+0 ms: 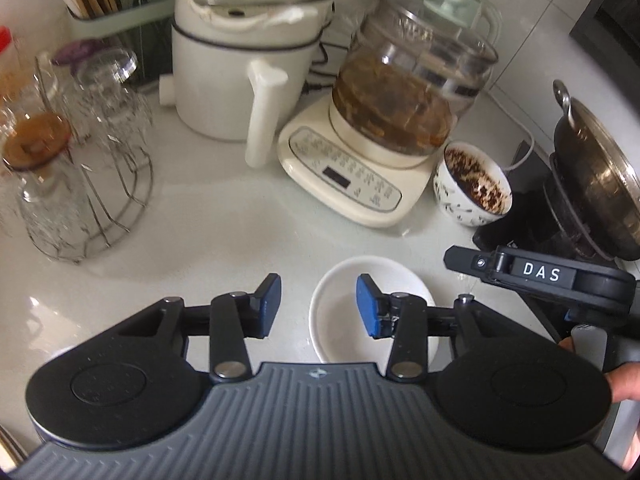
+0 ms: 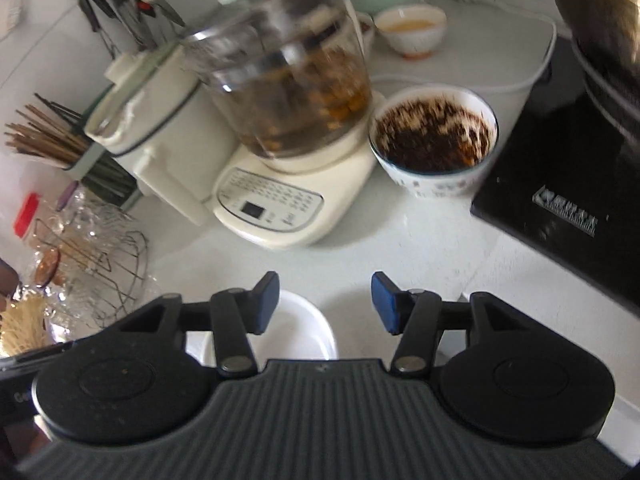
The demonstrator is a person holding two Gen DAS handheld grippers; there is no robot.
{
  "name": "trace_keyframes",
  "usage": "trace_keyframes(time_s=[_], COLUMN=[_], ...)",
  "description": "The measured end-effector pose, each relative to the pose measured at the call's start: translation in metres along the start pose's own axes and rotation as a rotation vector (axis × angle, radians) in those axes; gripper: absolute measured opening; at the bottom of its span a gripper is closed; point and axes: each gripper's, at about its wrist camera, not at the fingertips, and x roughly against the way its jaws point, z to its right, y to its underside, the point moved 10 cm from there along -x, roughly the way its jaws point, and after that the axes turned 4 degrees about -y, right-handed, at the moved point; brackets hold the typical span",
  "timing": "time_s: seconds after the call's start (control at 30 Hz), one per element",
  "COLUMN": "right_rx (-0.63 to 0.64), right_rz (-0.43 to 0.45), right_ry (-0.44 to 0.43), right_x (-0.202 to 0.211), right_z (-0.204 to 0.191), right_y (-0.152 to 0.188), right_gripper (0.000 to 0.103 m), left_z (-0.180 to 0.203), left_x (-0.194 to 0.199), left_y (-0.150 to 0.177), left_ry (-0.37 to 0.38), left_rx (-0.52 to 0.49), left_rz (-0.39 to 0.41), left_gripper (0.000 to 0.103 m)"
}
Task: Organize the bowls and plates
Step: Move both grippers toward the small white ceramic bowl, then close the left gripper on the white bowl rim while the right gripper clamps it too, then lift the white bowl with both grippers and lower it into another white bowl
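A small white dish (image 1: pixel 344 312) lies on the white counter at the near edge; it also shows in the right wrist view (image 2: pixel 296 332). My left gripper (image 1: pixel 318 304) is open, its right finger over the dish and its left finger beside it. My right gripper (image 2: pixel 325 300) is open and empty, with the dish under its left finger. A patterned bowl (image 1: pixel 472 192) with dark residue stands beside the kettle base; it also shows in the right wrist view (image 2: pixel 434 140). A small bowl (image 2: pixel 412 30) with orange liquid stands further back.
A glass kettle on a cream base (image 1: pixel 352 176), a white cooker pot (image 1: pixel 240 60), a wire rack with glasses (image 1: pixel 80 184), a chopstick holder (image 1: pixel 100 8). A black induction hob (image 2: pixel 568 184) with a steel pot (image 1: pixel 600 176) stands on the right. The right gripper's body (image 1: pixel 540 276) is beside me.
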Motion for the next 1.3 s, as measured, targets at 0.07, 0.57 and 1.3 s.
trace_keyframes(time_s=[0.07, 0.57, 1.3], right_rx=[-0.025, -0.062, -0.044], right_rz=[-0.040, -0.212, -0.177], right_ry=[-0.027, -0.096, -0.154], right_x=[-0.008, -0.048, -0.031], right_z=[0.004, 0.008, -0.004], right_y=[0.007, 0.043, 0.034], right_gripper=[0.054, 0.021, 0.013], left_z=[0.000, -0.008, -0.012], left_x=[-0.009, -0.058, -0.033], left_y=[0.006, 0.034, 0.024], left_ry=[0.002, 0.046, 0.073], left_rx=[0.009, 0.106, 0.135], left_rz=[-0.022, -0.147, -0.112], left_gripper=[0.047, 0.021, 0.009])
